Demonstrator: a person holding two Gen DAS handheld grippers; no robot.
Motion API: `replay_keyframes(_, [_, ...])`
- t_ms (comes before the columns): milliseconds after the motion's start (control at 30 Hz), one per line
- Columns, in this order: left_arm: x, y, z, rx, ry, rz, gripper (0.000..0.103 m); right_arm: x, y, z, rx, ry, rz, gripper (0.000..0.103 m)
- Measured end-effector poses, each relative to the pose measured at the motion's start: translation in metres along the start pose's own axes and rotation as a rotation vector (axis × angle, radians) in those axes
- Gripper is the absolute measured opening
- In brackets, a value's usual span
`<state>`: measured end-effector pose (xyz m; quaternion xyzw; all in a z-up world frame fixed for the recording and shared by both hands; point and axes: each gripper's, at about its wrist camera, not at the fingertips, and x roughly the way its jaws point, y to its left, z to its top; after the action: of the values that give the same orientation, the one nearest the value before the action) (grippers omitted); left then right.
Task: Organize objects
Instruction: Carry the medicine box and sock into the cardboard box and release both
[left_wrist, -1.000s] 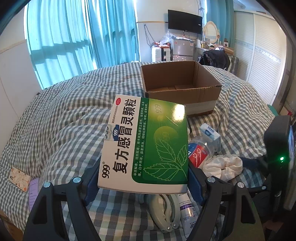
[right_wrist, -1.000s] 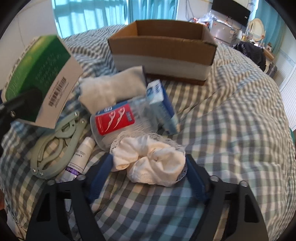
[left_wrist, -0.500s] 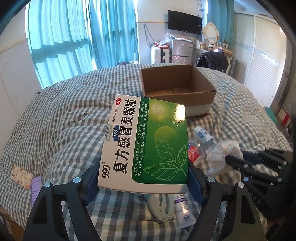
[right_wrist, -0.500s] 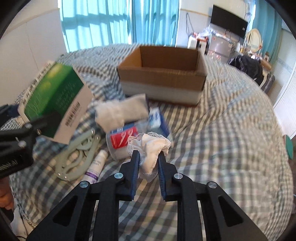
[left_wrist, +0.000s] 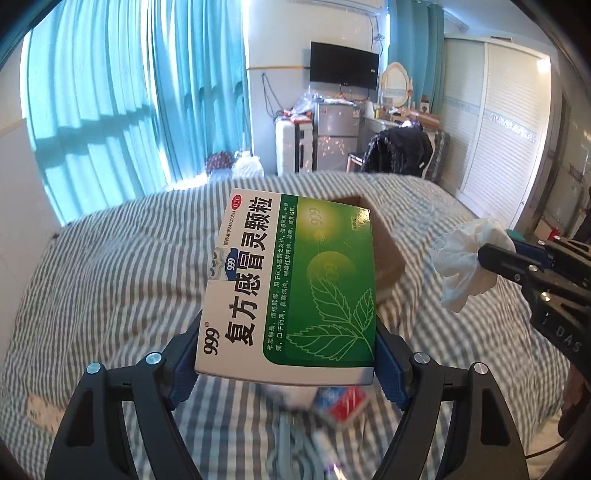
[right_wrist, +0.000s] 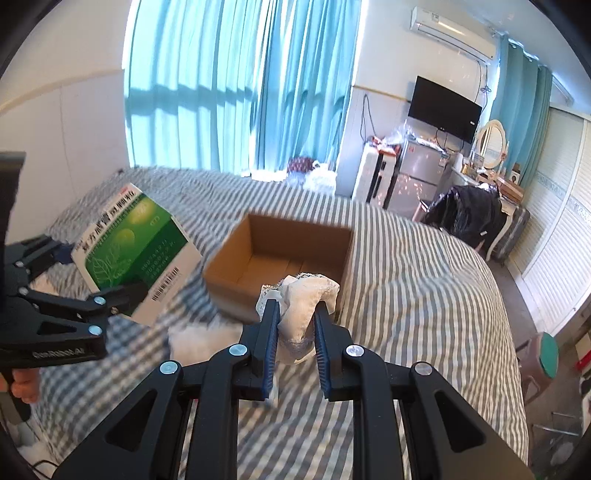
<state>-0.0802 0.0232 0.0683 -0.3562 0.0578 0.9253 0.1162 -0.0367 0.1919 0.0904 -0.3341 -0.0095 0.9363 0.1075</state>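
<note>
Both lifted, medicine box (left_wrist: 291, 284) lengthwise forward

Medicine box (left_wrist: 291, 280): flat green-and-white carton with Chinese print and leaf drawing; printed face up, tilted; clamped by its two long sides, held in the air above the bed.
White cloth (right_wrist: 306, 302): crumpled, lace-edged bundle; pinched at the middle, lifted clear of the bedding, ends bulging above and below.
Cardboard box (right_wrist: 280, 254): brown, open-topped, empty inside; upright on the checked bedspread, beyond both held items.
</note>
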Motion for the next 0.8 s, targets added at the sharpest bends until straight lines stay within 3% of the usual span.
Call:
replay_keyframes(200, [0.051,-0.001,0.049,-0.013,0.012,-0.032,0.081,0.046,-0.023,0.048,0.026,-0.001,0.029,0.018])
replay_keyframes(367, [0.107,-0.003,0.069,-0.003,0.049,-0.025,0.081,0.110,-0.036,0.069,0.044,0.052,0.045,0.018])
replay_keyframes(600, [0.175,-0.005,0.067,0.016,0.104,-0.036,0.081,0.189,-0.050,0.066,0.066,0.121,0.066,0.018])
replay_keyframes(800, [0.204,-0.004,0.056,0.031,0.126,-0.047,0.081,0.229,-0.056,0.054,0.075,0.159,0.080,0.018])
